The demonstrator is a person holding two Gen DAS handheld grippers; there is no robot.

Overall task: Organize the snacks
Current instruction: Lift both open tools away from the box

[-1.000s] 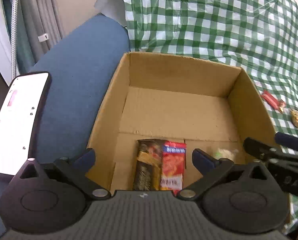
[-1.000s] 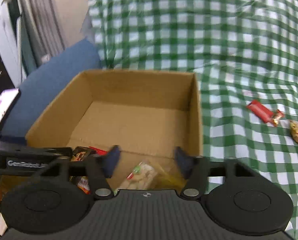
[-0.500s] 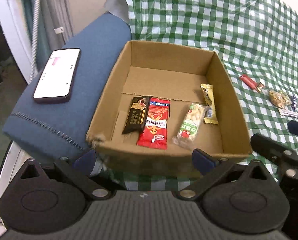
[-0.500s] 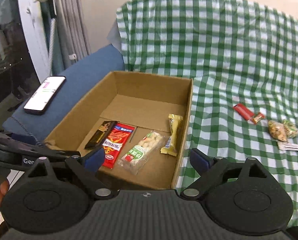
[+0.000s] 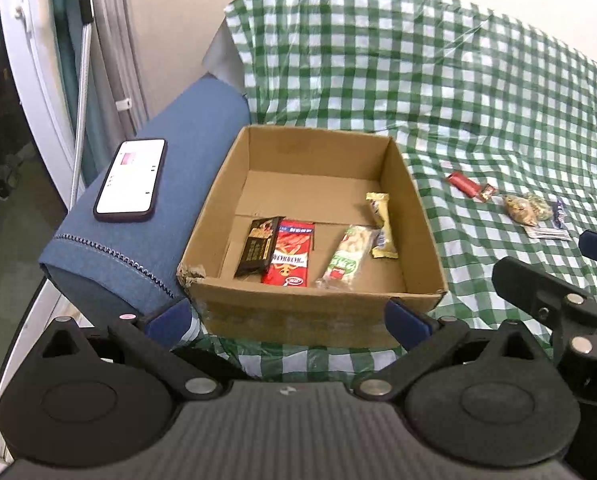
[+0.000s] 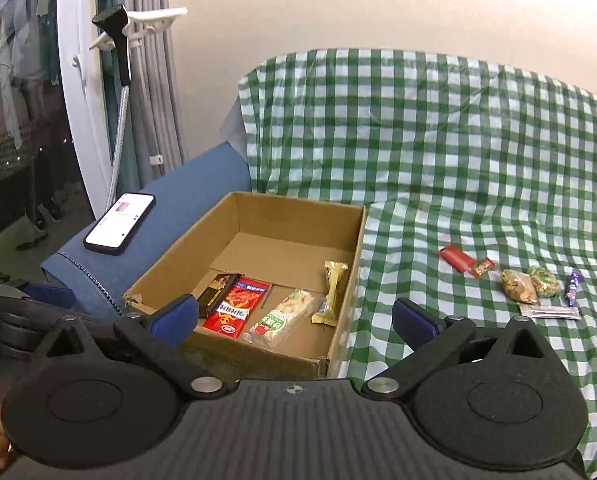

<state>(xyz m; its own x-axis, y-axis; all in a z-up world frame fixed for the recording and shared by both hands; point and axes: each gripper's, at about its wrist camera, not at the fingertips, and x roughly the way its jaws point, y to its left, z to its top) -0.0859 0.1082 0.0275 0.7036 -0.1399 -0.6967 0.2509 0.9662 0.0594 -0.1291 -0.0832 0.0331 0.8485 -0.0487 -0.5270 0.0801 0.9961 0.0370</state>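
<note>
An open cardboard box (image 5: 426,216) (image 6: 348,280) sits on the green checked cloth (image 5: 438,80). Inside lie a dark bar (image 5: 258,246), a red packet (image 5: 290,252) (image 6: 238,306), a green-and-white nut packet (image 5: 346,258) (image 6: 284,318) and a gold bar (image 5: 382,226) (image 6: 332,292). More snacks lie on the cloth to the right: a red bar (image 5: 464,184) (image 6: 456,258), nut clusters (image 5: 520,208) (image 6: 518,286) and small wrappers (image 6: 554,312). My left gripper (image 5: 286,322) is open and empty, in front of the box. My right gripper (image 6: 294,316) is open and empty, raised in front of the box.
A phone (image 5: 132,180) (image 6: 120,224) lies on the blue sofa arm (image 5: 186,148) left of the box. A white door frame, curtains and a pole (image 6: 118,120) stand at the far left. The wall rises behind the sofa back.
Both grippers have pulled back and up out of the box. The whole box, the phone and the loose snacks on the cloth have come into view. Both stay empty.
</note>
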